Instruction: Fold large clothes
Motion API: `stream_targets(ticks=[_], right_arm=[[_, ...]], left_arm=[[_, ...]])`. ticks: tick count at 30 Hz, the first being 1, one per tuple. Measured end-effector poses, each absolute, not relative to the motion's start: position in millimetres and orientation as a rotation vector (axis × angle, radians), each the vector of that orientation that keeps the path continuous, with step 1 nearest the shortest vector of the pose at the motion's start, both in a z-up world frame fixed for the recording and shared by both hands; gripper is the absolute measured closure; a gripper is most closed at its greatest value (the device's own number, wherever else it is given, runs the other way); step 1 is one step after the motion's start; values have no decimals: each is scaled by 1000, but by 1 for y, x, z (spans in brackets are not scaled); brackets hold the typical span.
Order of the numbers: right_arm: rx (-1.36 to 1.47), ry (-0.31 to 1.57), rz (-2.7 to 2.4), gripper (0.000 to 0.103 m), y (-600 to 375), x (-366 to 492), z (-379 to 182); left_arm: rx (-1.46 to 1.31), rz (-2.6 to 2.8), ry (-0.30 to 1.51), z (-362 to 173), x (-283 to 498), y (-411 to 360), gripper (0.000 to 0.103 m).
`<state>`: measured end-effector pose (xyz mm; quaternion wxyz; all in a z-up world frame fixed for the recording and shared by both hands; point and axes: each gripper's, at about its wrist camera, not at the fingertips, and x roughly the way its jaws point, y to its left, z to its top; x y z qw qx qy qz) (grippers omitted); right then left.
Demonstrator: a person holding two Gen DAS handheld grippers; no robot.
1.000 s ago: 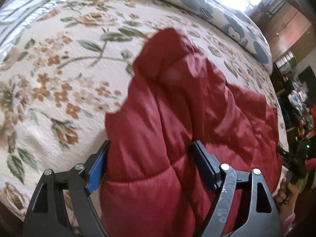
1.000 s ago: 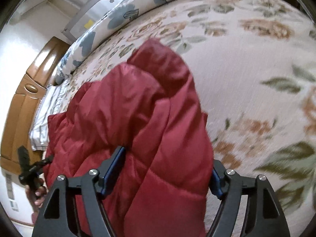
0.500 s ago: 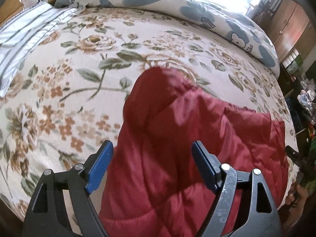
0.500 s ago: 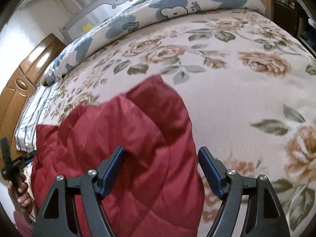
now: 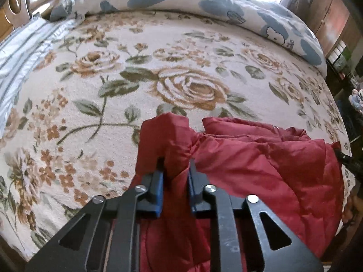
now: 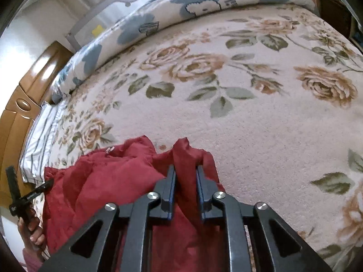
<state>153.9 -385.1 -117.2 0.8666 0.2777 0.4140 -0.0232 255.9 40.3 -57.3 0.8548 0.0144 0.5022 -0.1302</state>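
Note:
A red quilted jacket [image 5: 261, 165] lies on the near edge of a floral bed cover [image 5: 158, 63]. My left gripper [image 5: 174, 165] is shut on a bunched fold at the jacket's left end. In the right wrist view, the same jacket [image 6: 109, 181] spreads to the left, and my right gripper [image 6: 185, 170] is shut on a fold at its right end. The jacket hangs slack between both grips. Its lower part is hidden behind the gripper bodies.
A blue-and-white rolled duvet [image 5: 204, 6] runs along the far side of the bed. A striped pillow [image 5: 20, 45] and a wooden headboard [image 6: 25, 104] are at the left. The other hand and its gripper show at the frame edge [image 6: 20, 195]. Furniture stands at the right [image 5: 335, 22].
Both grippers went from open around the jacket to shut on its fabric. They pulled back toward the near edge, so more bed cover shows and the jacket lies lower.

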Motion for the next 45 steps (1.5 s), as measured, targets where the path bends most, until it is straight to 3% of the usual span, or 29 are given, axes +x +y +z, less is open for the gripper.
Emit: stream_targets(ticks=[8,23,28,31,35,39,45], right_arm=[[494,772,-144,94,-380,164,-83],[533,890,-196,94,-380,194,-148],[527,893,-207,94,-380,195,-153],[516,889,-209,92,-378,194,-152],[532,883,-211,88,-380,191,-152],[545,880,-209,83,-382,189,-152],[556,874,-202,82,-384,187,-150]], left_arm=[[6,-225,997,-42,275,39,93],[35,-192,1088,-93,296,26,91],[28,-176,1092,-95,294,30,78],[-9,-184,1079,-83,289,39,76],[-50,-209,1023,-56,270,48,62],[-61,-262,976,-32,242,47,62],[-13,-350,1005,-36,189,29,62]])
